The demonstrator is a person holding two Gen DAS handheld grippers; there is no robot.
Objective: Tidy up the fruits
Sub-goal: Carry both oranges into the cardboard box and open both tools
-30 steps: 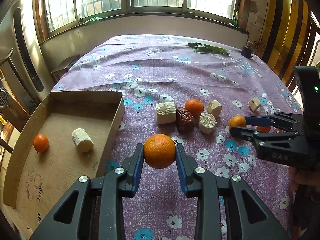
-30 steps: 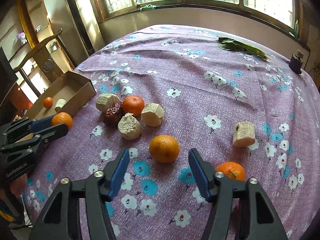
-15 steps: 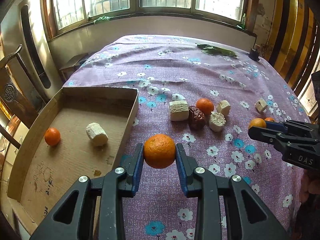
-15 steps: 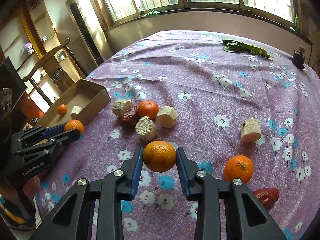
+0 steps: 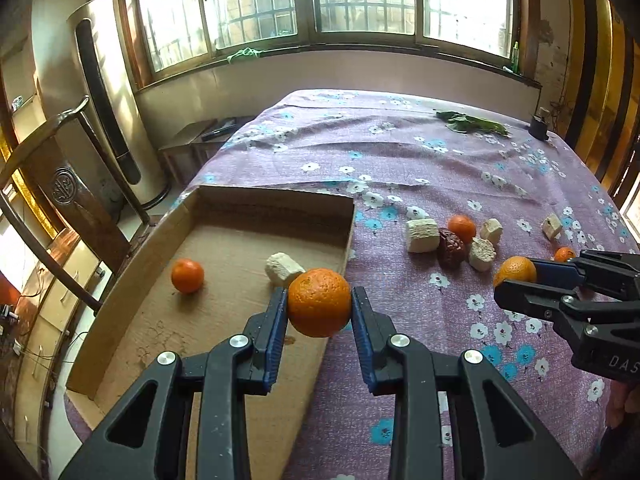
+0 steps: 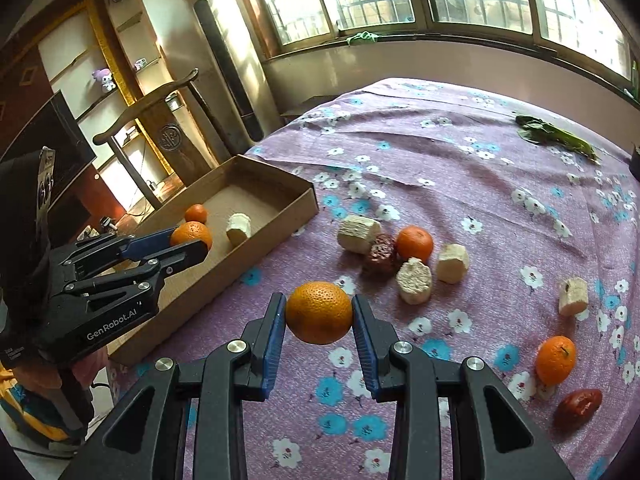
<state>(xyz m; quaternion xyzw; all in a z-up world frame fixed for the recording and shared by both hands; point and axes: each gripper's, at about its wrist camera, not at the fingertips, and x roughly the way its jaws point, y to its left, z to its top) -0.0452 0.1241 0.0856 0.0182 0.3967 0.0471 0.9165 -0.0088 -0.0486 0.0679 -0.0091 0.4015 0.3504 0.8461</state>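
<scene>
Both jaw pairs clamped: left gripper point(image 5: 319, 309) on orange point(image 5: 319, 303) above cardboard box point(image 5: 348, 232) edge; right gripper point(image 6: 319, 314) on second orange point(image 6: 319, 313). Step: carrying. Next: release inside box.

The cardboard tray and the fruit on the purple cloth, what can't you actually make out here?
- Shallow brown cardboard tray: near corner hidden in the left wrist view by the left claw and its orange.
- Small orange at the right: mostly behind the right claw, left wrist view.
- Dark red date: near the right wrist view's dark rim, detail unclear.
</scene>
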